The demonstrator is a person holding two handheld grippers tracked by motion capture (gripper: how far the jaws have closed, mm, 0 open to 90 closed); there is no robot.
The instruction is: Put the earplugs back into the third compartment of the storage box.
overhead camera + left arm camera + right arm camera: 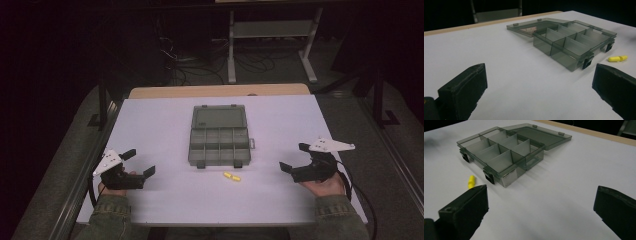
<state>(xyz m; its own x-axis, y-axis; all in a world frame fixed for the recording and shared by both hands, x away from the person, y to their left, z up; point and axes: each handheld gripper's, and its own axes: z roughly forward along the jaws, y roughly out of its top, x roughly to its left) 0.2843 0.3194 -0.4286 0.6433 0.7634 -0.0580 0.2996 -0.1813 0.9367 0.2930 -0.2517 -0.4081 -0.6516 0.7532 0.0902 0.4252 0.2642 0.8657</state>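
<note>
Midway between both spread tongs, left [138, 163] and right [294, 158], lies a yellow plug [231, 176].

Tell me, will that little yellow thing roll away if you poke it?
Probably a bit. The yellow piece looks rounded and lies loose on the flat table, so a sideways nudge could roll it. It seems small and light, so it might skid too.
</note>
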